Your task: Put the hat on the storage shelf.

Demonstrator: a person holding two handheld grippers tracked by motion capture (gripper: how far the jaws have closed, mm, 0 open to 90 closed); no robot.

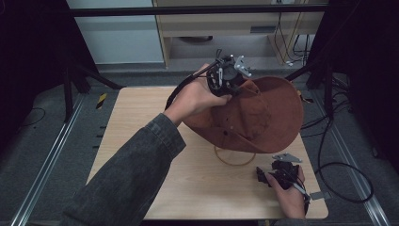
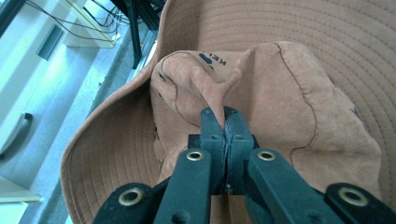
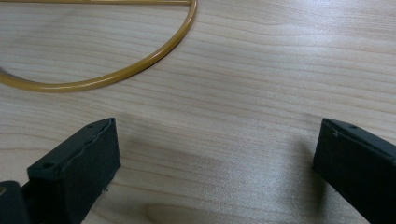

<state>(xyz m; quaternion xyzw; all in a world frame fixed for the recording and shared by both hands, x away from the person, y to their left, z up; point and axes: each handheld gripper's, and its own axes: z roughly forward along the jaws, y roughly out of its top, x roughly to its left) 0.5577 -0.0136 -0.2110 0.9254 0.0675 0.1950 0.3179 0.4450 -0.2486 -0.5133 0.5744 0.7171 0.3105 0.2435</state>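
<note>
Left gripper [image 2: 225, 122] clamped on floppy rust-brown suede hat's [image 1: 263, 113] crown, lifted above thin yellow ring stand [image 1: 234, 160]; right gripper [image 3: 217, 158] spread, idle near right; placement pending.

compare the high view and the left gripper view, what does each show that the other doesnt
High view alone: the wooden table, a yellow ring under the hat, and the right gripper, open, low by the table's near edge. Left gripper view alone: dark print on the crown and a fold of crown pinched between shut jaws. Both: the brown hat and the left gripper holding it.

Dim, dark-edged high view; gripper views brighter, perhaps slightly soft.
</note>
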